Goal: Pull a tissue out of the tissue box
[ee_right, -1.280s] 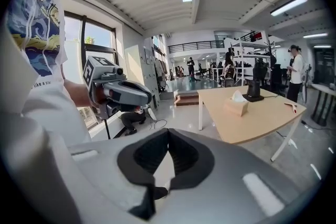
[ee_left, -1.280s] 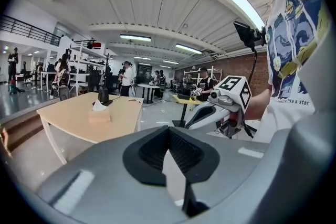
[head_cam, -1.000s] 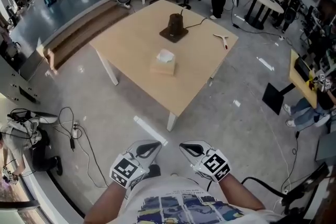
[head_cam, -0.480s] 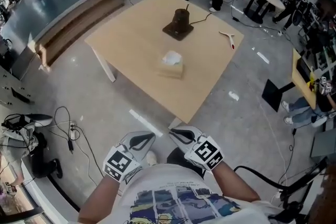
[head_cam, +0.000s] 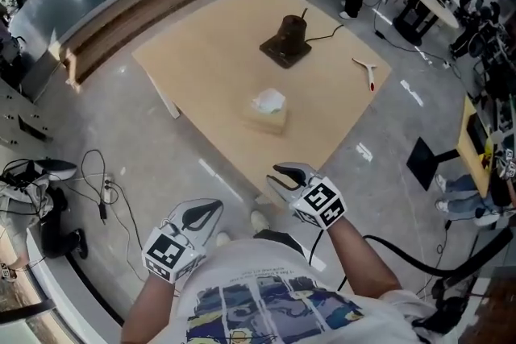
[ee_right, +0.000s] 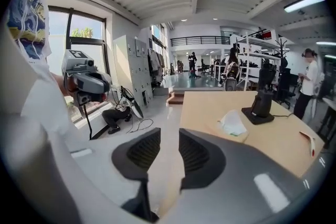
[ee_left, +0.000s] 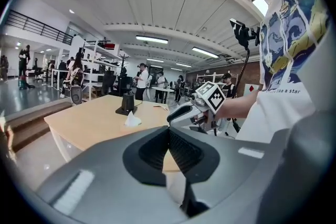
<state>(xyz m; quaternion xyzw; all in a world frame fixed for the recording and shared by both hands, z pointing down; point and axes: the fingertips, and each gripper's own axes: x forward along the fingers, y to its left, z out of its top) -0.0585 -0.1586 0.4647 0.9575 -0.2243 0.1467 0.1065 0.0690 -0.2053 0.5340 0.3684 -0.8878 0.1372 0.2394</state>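
The tissue box [head_cam: 268, 118] sits near the middle of the wooden table [head_cam: 218, 52], with a white tissue [head_cam: 268, 100] sticking out of its top. Both grippers are over the floor, short of the table's near corner. My right gripper [head_cam: 277, 179] leads, and its jaws are opening with nothing between them. In the right gripper view the box [ee_right: 233, 128] lies ahead and to the right of the parted right gripper [ee_right: 169, 138]. My left gripper [head_cam: 211, 209] trails lower left, shut and empty. Past the closed left gripper [ee_left: 168, 131], the box [ee_left: 131, 121] shows far ahead.
A black stand [head_cam: 287, 39] with a cable sits at the table's far side, and a small white tool [head_cam: 368, 71] lies near its right edge. Cables [head_cam: 105, 191] trail on the floor at left. Wooden steps [head_cam: 121, 16] and people stand beyond.
The table has drawn closer in the head view. The right gripper has moved forward toward the table's corner and its jaws have parted. The left gripper stays behind, shut.
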